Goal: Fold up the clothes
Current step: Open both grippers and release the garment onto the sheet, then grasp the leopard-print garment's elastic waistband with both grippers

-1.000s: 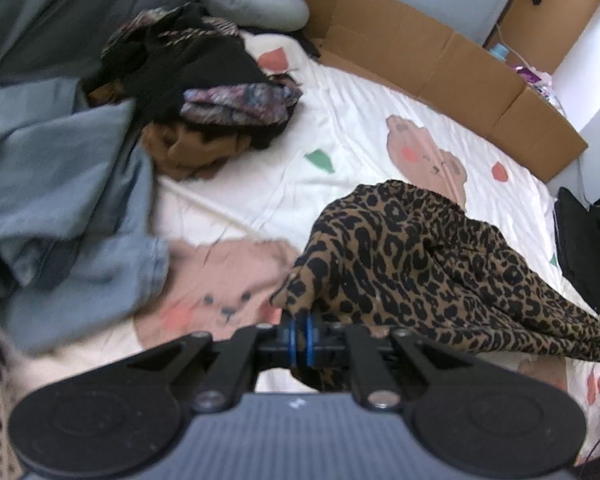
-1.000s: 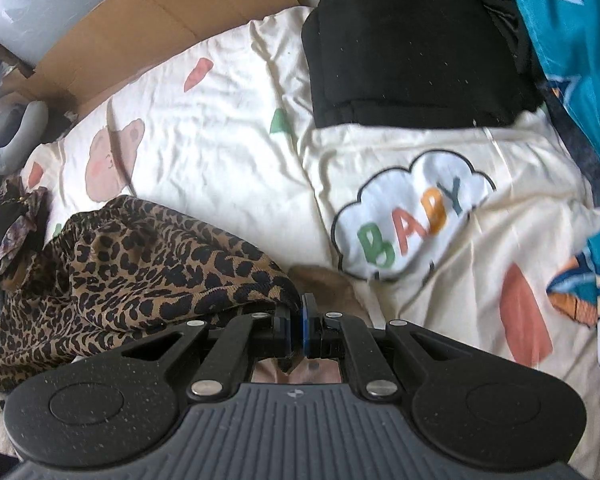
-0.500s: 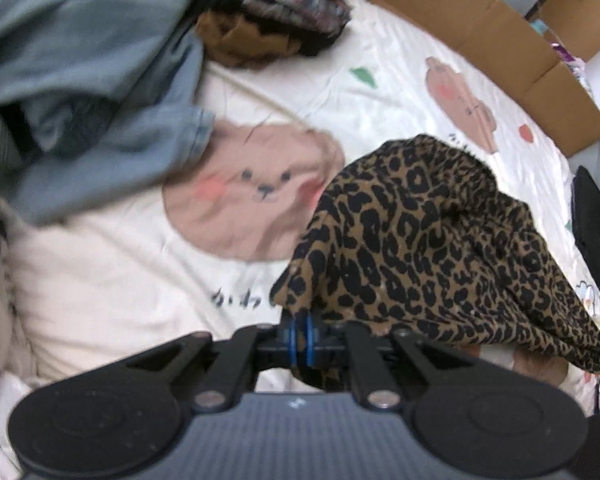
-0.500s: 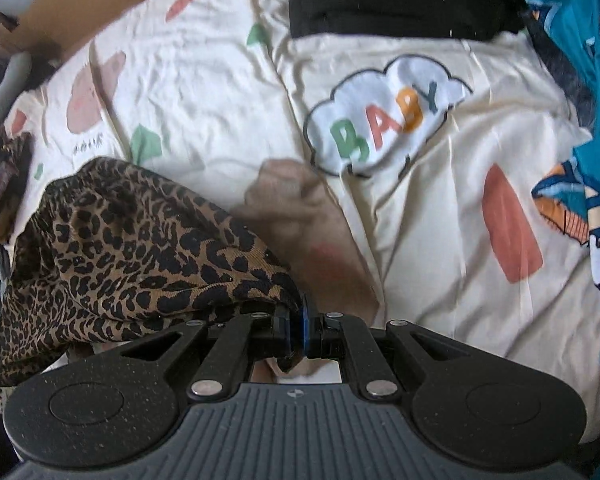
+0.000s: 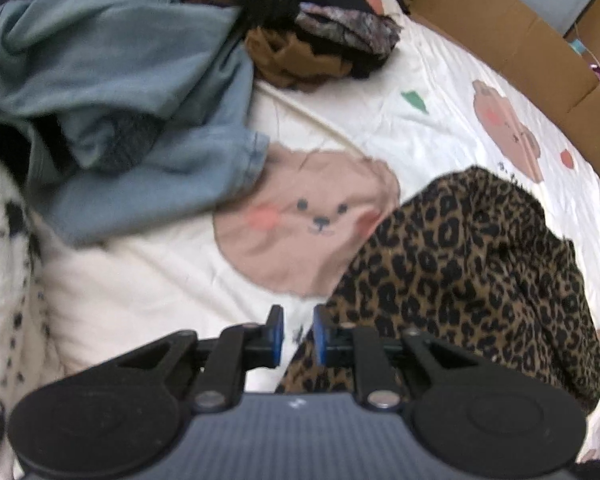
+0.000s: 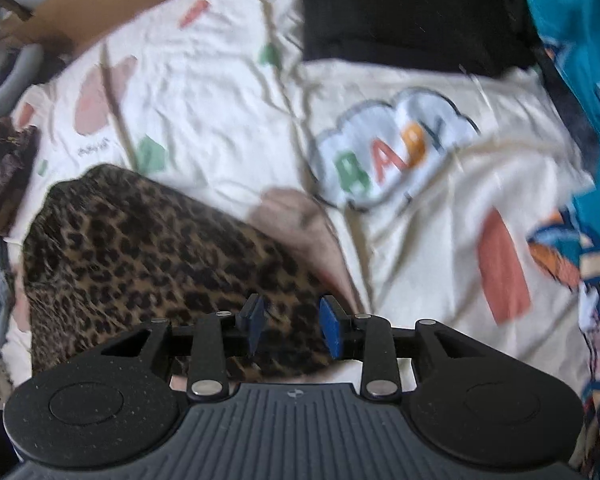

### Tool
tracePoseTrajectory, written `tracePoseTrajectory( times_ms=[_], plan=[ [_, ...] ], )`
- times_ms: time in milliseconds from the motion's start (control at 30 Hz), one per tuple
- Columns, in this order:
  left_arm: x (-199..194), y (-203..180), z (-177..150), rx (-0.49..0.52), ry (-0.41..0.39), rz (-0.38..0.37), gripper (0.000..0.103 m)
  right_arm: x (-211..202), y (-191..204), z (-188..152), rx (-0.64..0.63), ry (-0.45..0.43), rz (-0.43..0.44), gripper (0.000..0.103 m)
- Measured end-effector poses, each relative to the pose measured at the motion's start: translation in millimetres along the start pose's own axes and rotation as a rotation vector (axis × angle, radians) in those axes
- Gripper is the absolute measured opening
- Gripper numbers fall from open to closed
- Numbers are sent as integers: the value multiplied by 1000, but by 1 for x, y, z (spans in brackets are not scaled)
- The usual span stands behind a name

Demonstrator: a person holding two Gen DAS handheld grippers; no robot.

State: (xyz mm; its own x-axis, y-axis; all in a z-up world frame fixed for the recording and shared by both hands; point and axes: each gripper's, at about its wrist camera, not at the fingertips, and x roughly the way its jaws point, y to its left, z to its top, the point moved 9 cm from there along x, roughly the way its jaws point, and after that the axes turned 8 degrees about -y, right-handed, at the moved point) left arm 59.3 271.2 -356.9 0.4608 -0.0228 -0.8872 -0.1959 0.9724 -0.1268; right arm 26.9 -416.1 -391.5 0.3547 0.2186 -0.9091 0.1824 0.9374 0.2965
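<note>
1. The leopard-print garment (image 5: 472, 264) lies in a rumpled heap on the bed, on a cream bedsheet (image 5: 440, 80) printed with bears and small coloured shapes.
2. The left hand-held gripper (image 5: 297, 334) points steeply down at the near edge of the heap. Its jaws are opening; a gap shows between the blue pads, with the cloth's edge just under the right-hand pad and not pinched.
3. The right hand-held gripper (image 6: 294, 326) hangs over the other side of the same garment (image 6: 148, 248). Its jaws are opening too and stand well apart — leopard cloth lies below and between them, loose, with neither pad pressing on it.
4. In the left wrist view a blue-grey denim piece (image 5: 112, 92) is piled at the upper left, touching the big pink bear print (image 5: 300, 220); dark and brown clothes (image 5: 312, 48) sit behind it.
5. In the right wrist view a folded black garment (image 6: 412, 12) lies at the far edge, beyond a cloud print reading "BABY" (image 6: 392, 152); a teal printed cloth (image 6: 572, 40) runs down the right side.
6. Brown cardboard (image 5: 512, 32) lines the far side of the bed.
</note>
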Motion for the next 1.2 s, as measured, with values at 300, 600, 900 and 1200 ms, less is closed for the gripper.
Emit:
tracePoseTrajectory(
  times_ms=[300, 600, 900, 1200],
  plan=[
    [26, -40, 42, 59, -29, -68, 16, 25, 37, 40, -114, -24, 30, 38],
    [65, -101, 98, 197, -78, -139, 24, 53, 76, 58, -158, -46, 101, 38],
    [82, -165, 132, 254, -117, -210, 32, 62, 104, 70, -157, -96, 156, 43],
    [104, -219, 131, 252, -102, -263, 43, 81, 118, 78, -228, -134, 77, 71]
  ],
)
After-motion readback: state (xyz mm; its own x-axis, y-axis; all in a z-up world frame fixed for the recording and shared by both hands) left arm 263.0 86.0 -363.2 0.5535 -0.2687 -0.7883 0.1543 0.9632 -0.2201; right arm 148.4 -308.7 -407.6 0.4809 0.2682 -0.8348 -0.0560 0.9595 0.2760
